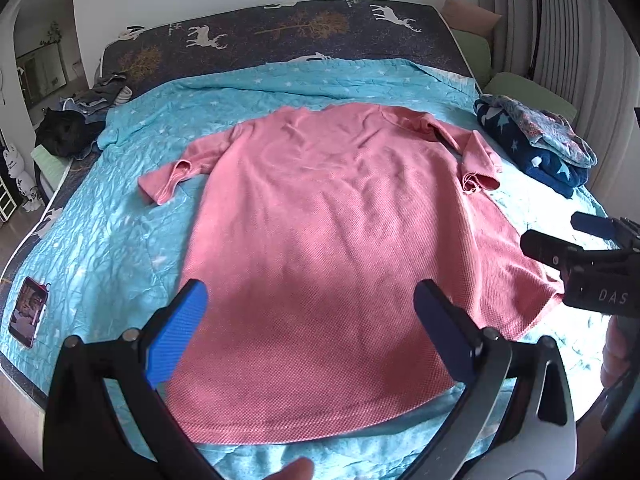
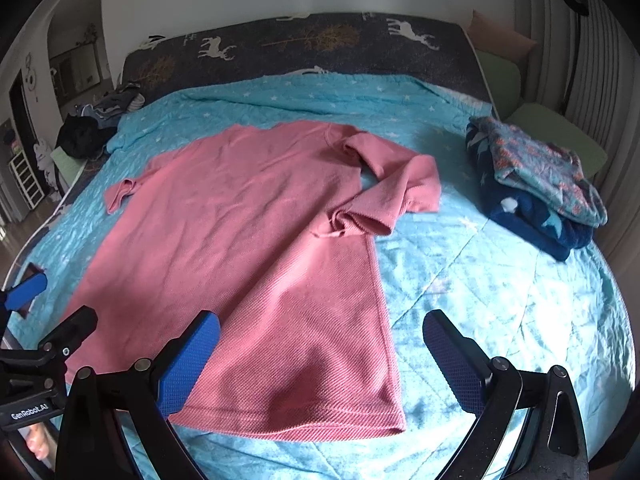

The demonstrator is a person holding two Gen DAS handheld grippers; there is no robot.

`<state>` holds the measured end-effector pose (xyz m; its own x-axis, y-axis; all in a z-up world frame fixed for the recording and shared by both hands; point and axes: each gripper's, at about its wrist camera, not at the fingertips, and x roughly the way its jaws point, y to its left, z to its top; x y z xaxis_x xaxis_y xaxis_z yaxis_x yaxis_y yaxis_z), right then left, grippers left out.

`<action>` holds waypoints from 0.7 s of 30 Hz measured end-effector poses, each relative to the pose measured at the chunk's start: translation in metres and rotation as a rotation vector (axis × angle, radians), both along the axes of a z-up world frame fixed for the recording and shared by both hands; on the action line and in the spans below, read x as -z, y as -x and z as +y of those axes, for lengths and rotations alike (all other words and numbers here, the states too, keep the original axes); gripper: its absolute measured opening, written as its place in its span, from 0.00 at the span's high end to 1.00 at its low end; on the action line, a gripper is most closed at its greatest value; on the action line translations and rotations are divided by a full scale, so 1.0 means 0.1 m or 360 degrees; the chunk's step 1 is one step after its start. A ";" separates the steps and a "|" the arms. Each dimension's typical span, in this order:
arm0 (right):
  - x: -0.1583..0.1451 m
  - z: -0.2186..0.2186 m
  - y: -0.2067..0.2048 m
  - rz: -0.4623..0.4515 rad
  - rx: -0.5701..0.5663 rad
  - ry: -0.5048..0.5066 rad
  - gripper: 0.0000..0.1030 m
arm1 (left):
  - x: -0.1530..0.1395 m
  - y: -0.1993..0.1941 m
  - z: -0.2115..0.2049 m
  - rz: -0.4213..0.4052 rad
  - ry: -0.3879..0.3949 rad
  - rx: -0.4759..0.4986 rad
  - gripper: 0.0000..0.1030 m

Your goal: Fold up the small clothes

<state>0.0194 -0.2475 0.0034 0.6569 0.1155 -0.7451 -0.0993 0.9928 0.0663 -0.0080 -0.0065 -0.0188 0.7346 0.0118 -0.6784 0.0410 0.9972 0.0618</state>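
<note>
Bedroom light fell across a bed (image 1: 280, 36) covered by a turquoise star-print blanket (image 1: 120, 240), with a dark deer-patterned sheet showing at the far end. From the left wrist view, a pink shirt (image 1: 320, 240) lay spread flat on the blanket, its hem nearest the camera and its collar toward the far end. Its left sleeve stretched outward, while the right sleeve was bent back on itself. The left gripper (image 1: 310, 320) hung above the hem with its blue-padded jaws wide apart, holding nothing. At the right edge the right gripper (image 1: 560, 236) appeared just over the shirt's lower right corner, jaws parted. A phone (image 1: 28, 312) lay on the blanket at the left, and a pile of folded clothes (image 1: 536, 144) sat at the bed's right side.

From the right wrist view, the shirt (image 2: 240, 260) lay left of centre, its right edge running between the jaws. The right gripper (image 2: 320, 344) was spread wide and empty above the hem corner. The left gripper (image 2: 52, 308) showed at the left edge, likewise parted. The folded clothes (image 2: 536, 184) rested well apart from the shirt, on the right.
</note>
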 end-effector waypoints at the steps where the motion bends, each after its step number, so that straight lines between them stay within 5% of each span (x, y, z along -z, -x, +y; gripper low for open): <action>1: 0.00 0.00 0.01 -0.0004 -0.0010 -0.0012 0.00 | 0.00 0.00 0.00 0.0001 0.0002 -0.0003 0.01; 7: -0.03 0.05 0.06 -0.0088 -0.0014 0.0067 0.00 | 0.04 -0.01 -0.03 0.0014 -0.0016 0.0011 0.01; 21: 0.07 -0.07 0.03 0.0003 0.0038 -0.0046 0.00 | 0.10 -0.02 -0.03 0.0047 -0.0007 0.0034 0.01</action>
